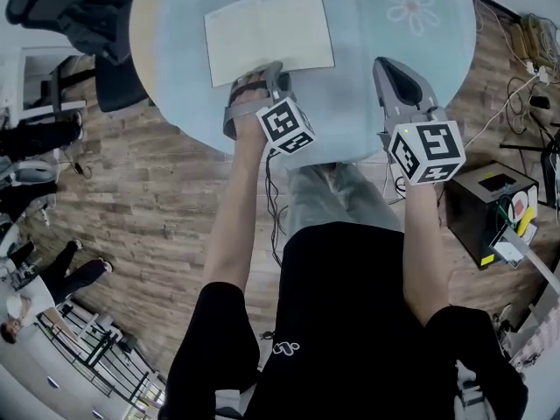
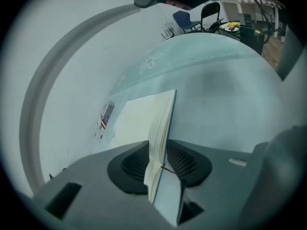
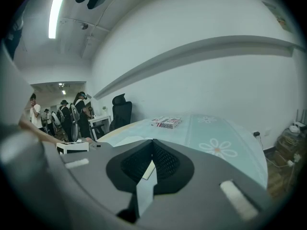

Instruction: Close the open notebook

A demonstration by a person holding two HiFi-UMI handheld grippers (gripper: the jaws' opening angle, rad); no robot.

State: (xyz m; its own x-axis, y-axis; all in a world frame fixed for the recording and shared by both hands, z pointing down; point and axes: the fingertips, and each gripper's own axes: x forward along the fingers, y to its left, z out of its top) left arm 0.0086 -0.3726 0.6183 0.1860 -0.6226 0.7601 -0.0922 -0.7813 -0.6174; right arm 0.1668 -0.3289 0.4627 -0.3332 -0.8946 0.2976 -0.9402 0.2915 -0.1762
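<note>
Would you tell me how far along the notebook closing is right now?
Done: nothing, the notebook lies open on the table. In hand: the left gripper, jaws open, straddles its near edge. Left: fold one side over and shut it. The right gripper hovers empty.

Under you runs a brown wood-plank floor [image 1: 166, 208]. Your round table [image 1: 350, 24] wears a pale blue cloth with a daisy print [image 1: 409, 7]. A black office chair [image 1: 61, 11] stands at its far left, a black box [image 1: 486, 208] on the floor to your right; white wall [image 3: 192, 90], a ceiling strip light [image 3: 56, 16] glowing
</note>
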